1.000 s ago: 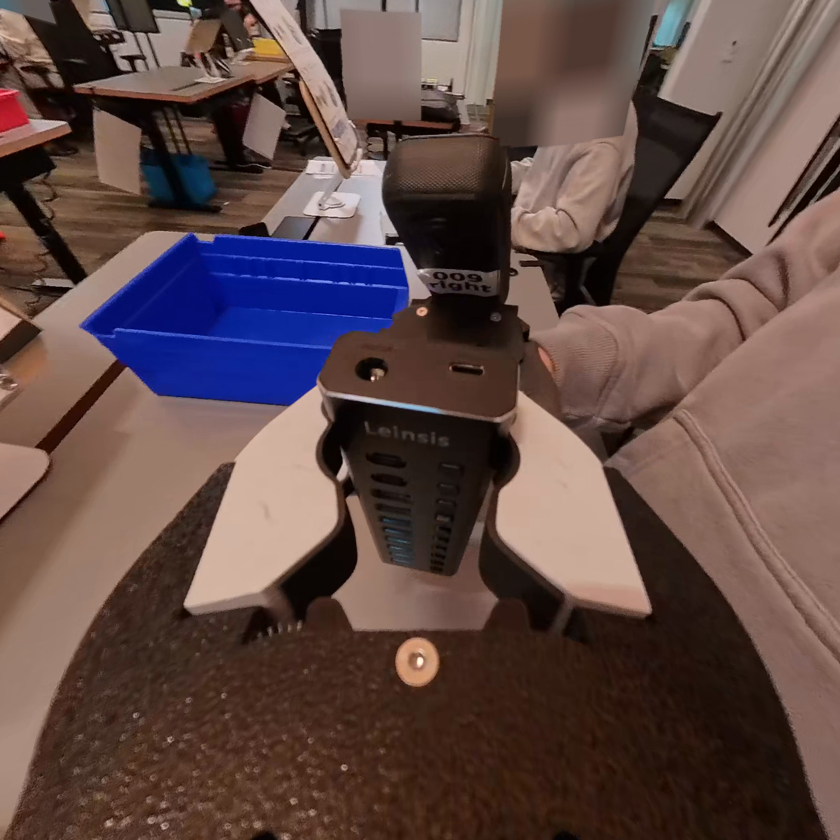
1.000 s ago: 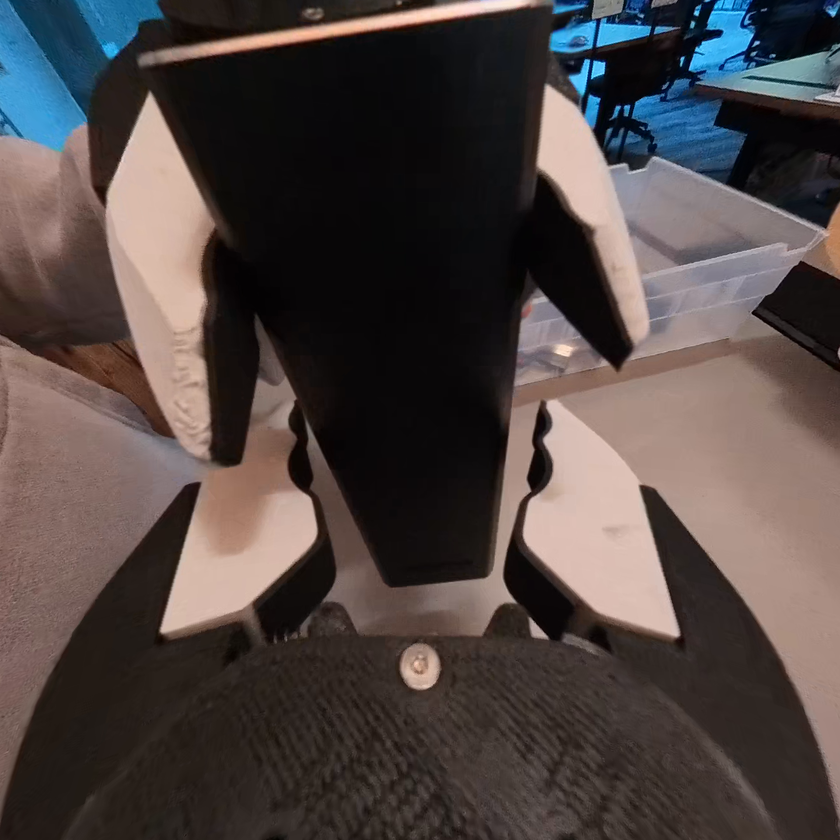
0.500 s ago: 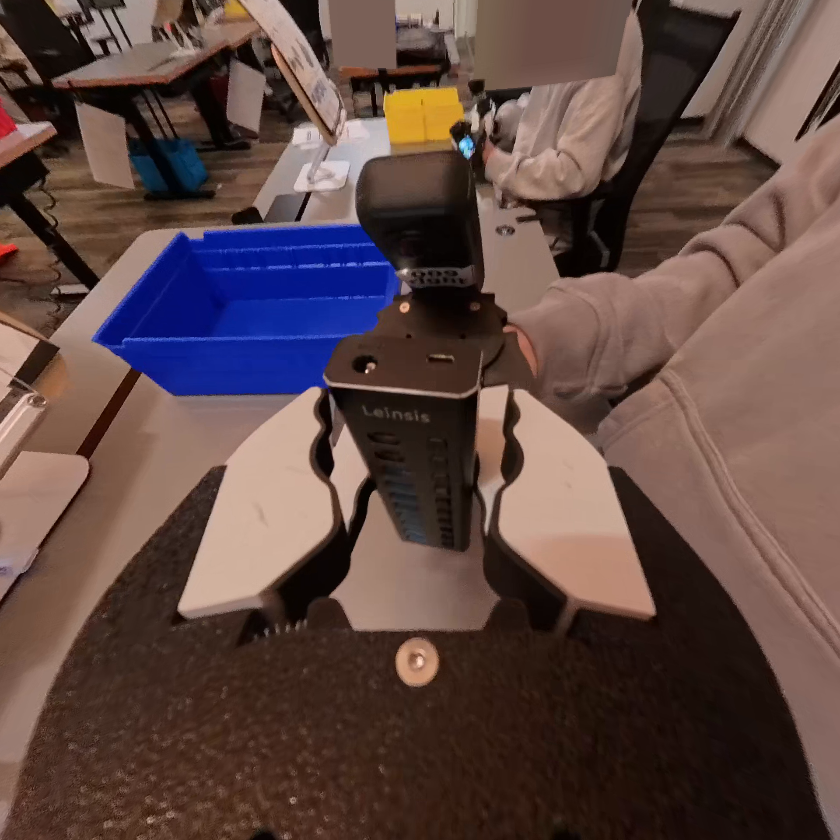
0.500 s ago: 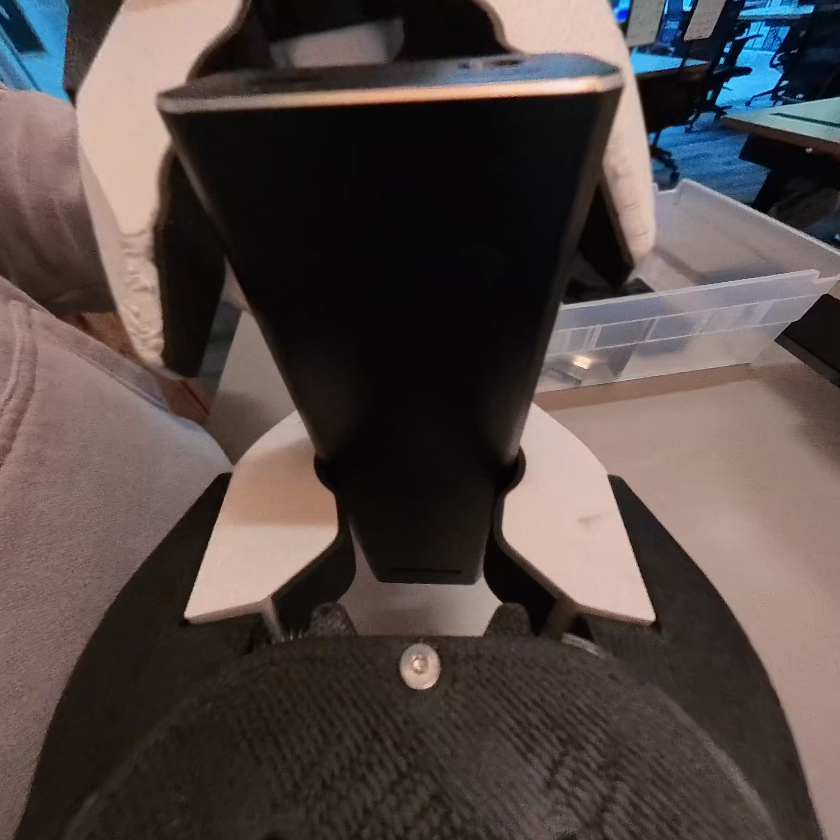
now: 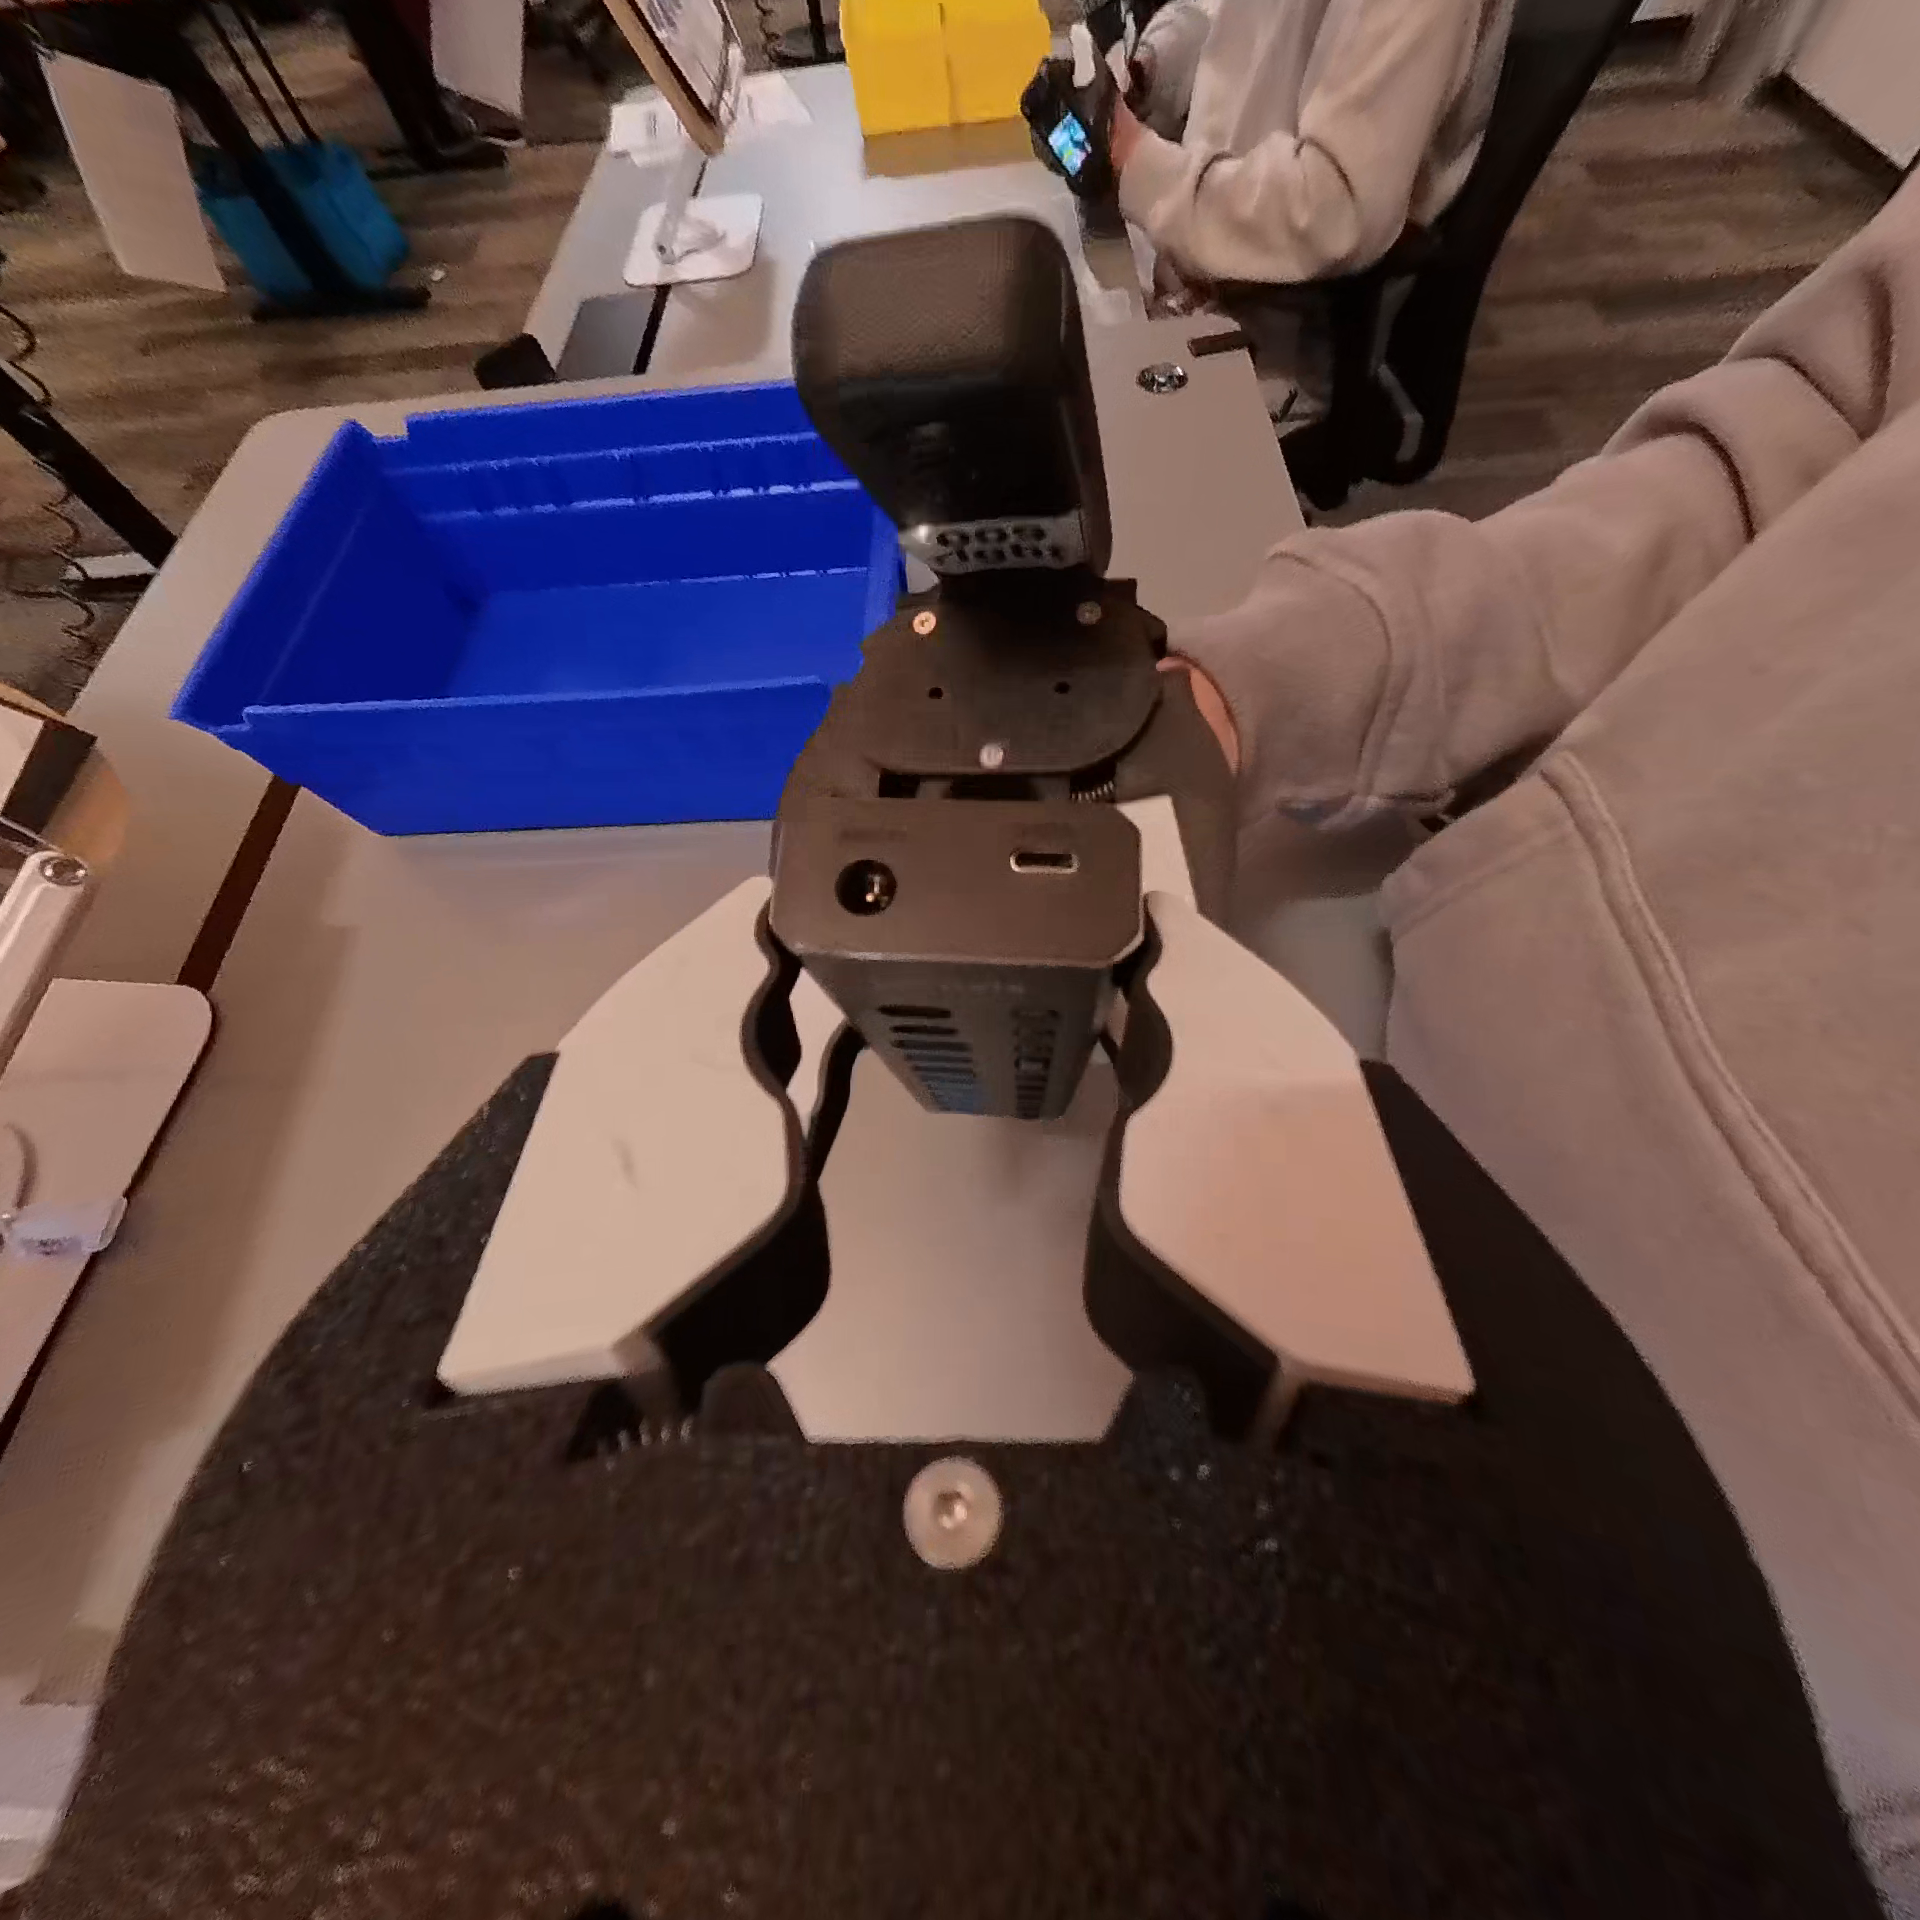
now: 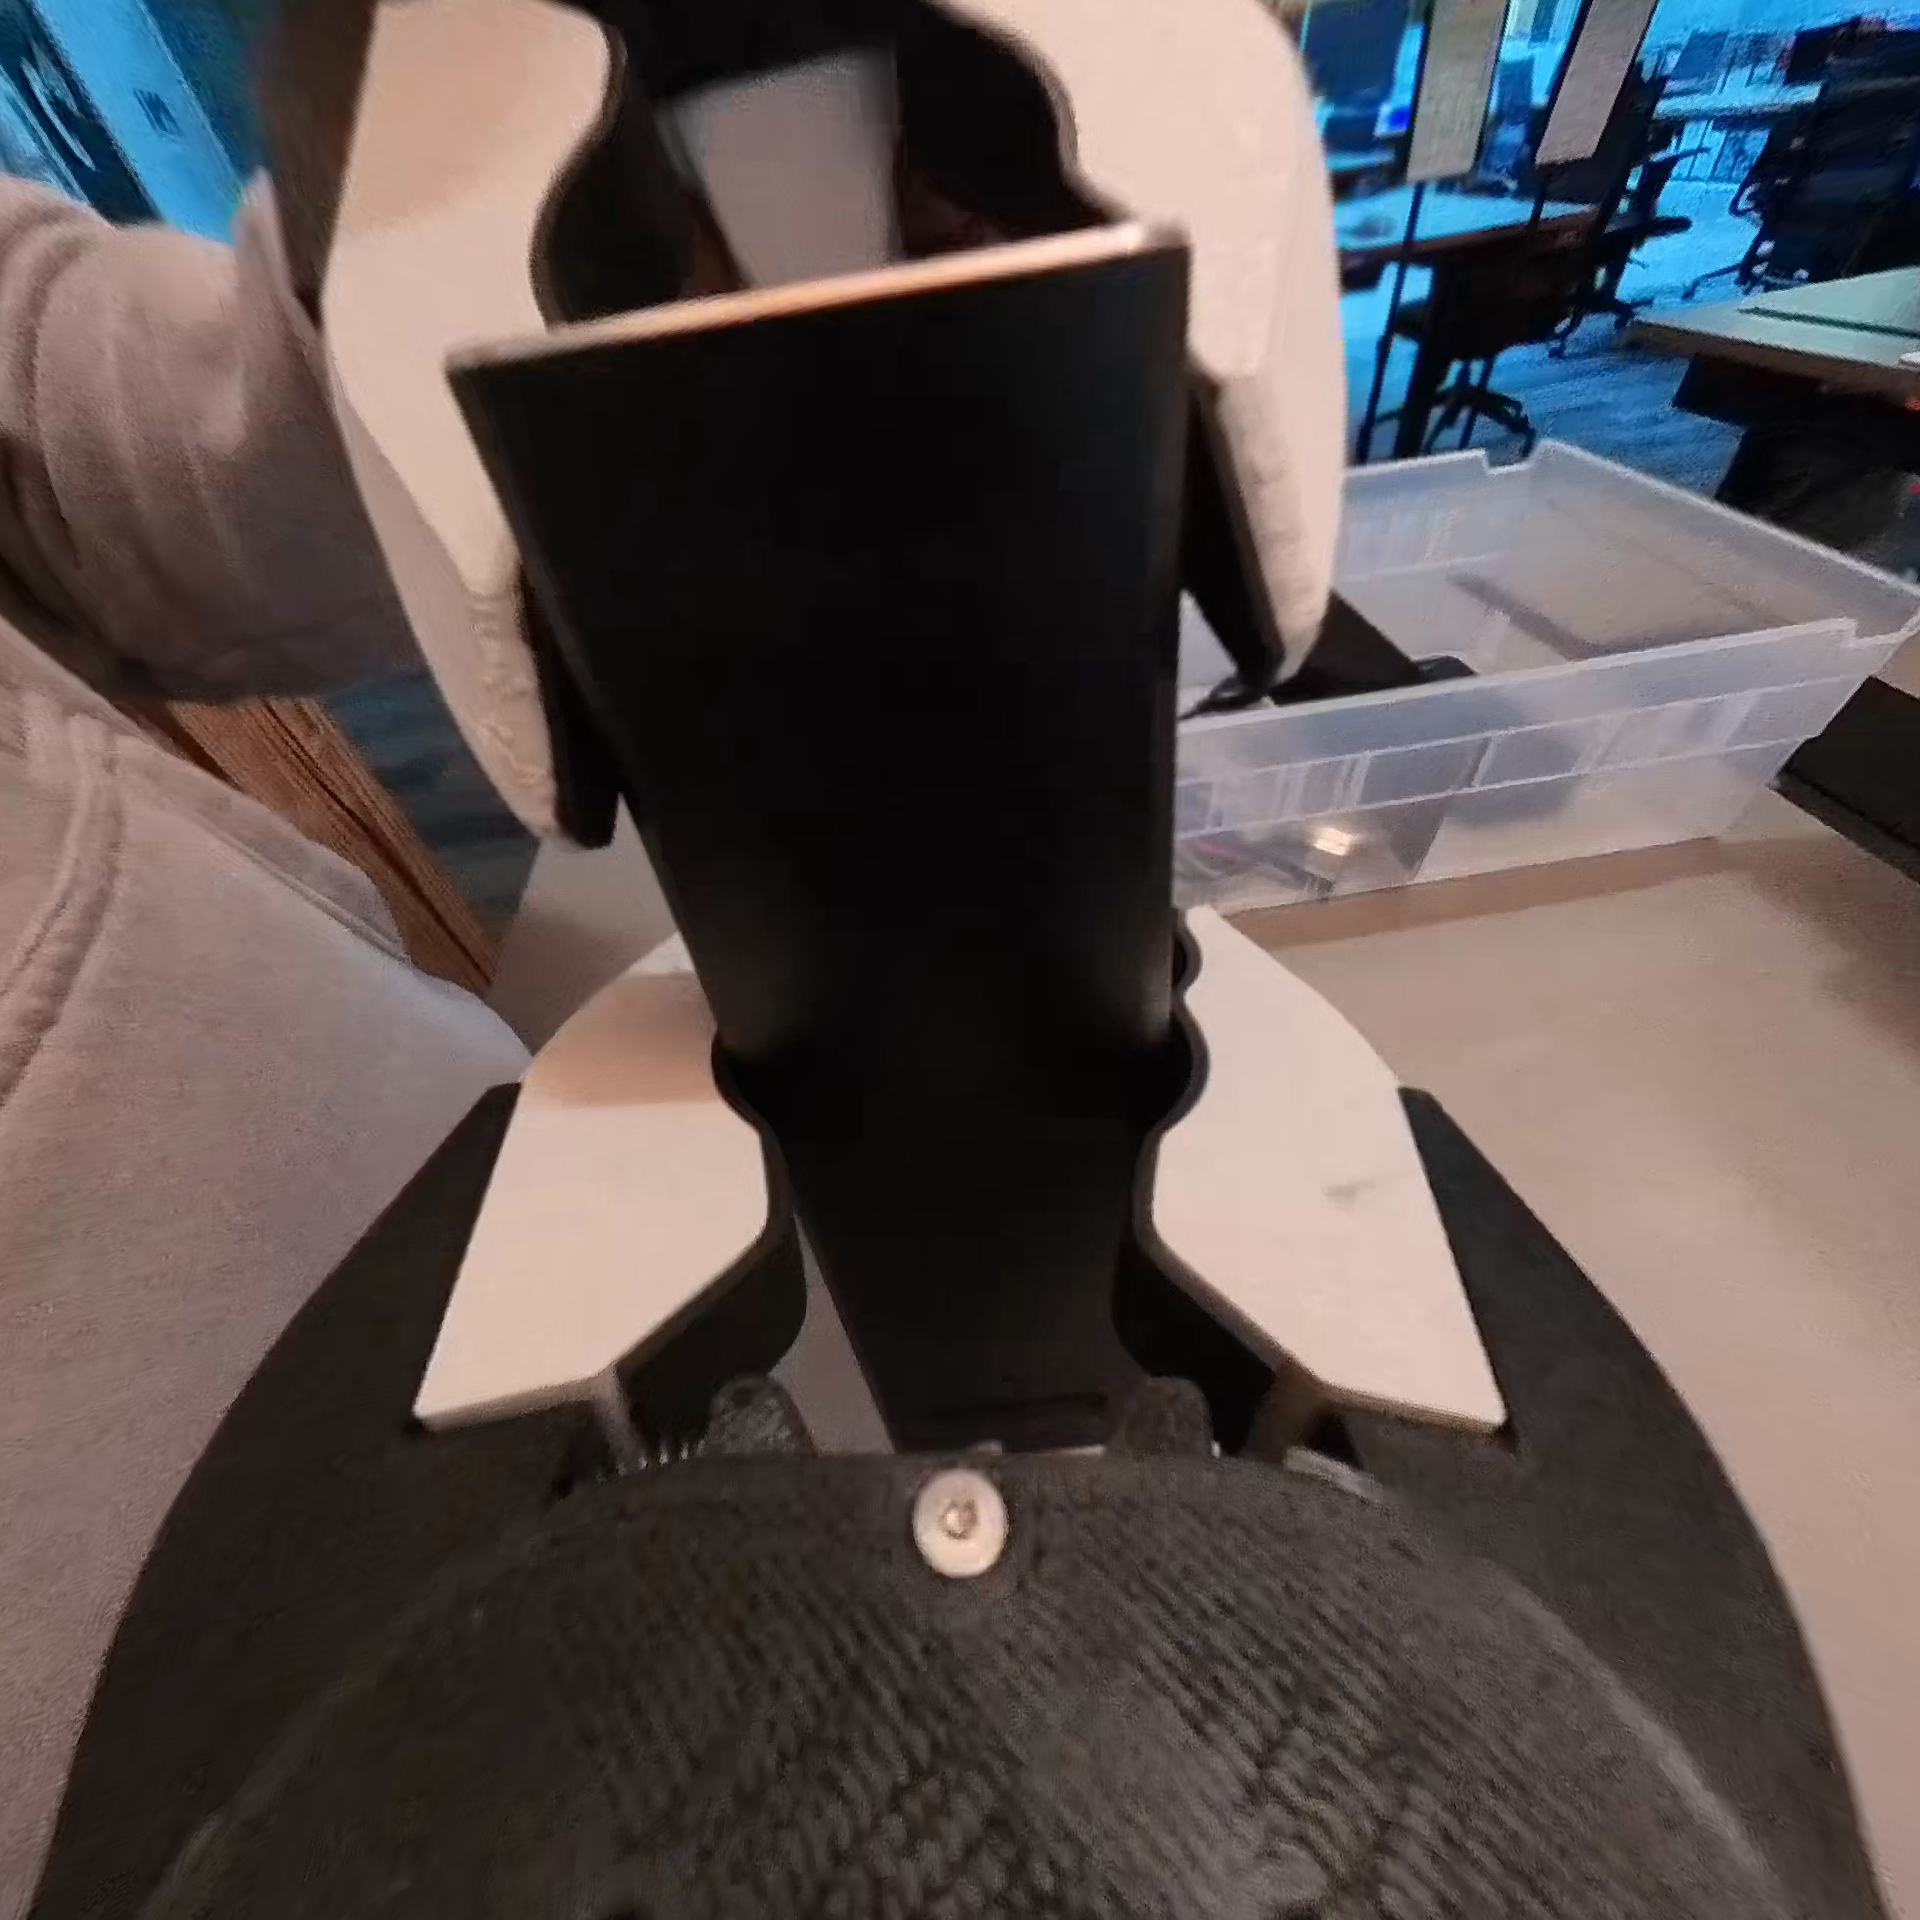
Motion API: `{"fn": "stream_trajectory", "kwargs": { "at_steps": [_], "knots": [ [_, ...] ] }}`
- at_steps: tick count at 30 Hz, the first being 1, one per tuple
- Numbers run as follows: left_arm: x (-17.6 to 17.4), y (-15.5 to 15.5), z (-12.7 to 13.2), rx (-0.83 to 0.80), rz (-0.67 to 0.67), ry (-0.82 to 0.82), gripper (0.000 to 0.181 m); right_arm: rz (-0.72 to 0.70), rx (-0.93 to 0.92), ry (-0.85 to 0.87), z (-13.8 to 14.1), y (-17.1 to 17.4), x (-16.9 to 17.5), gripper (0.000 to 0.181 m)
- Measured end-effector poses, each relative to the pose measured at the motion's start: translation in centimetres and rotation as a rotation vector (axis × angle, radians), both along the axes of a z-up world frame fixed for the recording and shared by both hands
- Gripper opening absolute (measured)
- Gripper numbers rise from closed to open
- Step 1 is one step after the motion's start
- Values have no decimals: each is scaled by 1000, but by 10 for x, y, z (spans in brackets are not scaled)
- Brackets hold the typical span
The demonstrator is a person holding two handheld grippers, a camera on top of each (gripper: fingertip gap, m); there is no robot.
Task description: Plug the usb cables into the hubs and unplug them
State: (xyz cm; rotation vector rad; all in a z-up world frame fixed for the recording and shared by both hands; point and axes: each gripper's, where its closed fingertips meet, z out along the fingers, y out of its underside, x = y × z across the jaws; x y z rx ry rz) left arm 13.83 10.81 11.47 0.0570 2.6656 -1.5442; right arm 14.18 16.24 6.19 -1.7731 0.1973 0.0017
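A black USB hub [image 5: 961, 883] is held in the air between both grippers, which face each other. My left gripper [image 5: 956, 925] is shut on its sides near the end face, which carries a round socket and a small oval port. My right gripper [image 6: 935, 956] is shut on the other end of the hub [image 6: 852, 727], whose plain black back fills that view. The right gripper [image 5: 997, 707] shows just behind the hub in the left wrist view. The left gripper's white fingers [image 6: 416, 499] flank the hub's far end in the right wrist view. No cable is in view.
An empty blue bin [image 5: 499, 717] stands on the grey table [image 5: 416, 987] at the far left. A clear bin [image 6: 1558, 675] holding dark items stands to the right. My beige sleeve [image 5: 1558, 727] is at the right. A seated person [image 5: 1299, 135] and yellow boxes [image 5: 935, 62] are at a table behind.
My right gripper has closed on the hub, which now reaches deeper between its fingers. The hub has slid out toward the left fingertips and tipped its end face toward the left camera.
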Motion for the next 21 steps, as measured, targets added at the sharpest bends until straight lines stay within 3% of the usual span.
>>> {"fn": "stream_trajectory", "kwargs": {
  "at_steps": [3,7,16,21],
  "knots": [
    [-2,-4,-5,25,-13,-10,59,5,145,0,23,1,-3,75],
    [-2,-6,-9,74,-23,-51,59,4,68,22,7,5,-1,79],
    [-6,-6,-11,62,-44,-29,59,9,25,-11,3,6,-5,74],
    [-2,-7,-10,29,17,-1,59,-28,78,-9,4,2,-2,74]
  ]
}}
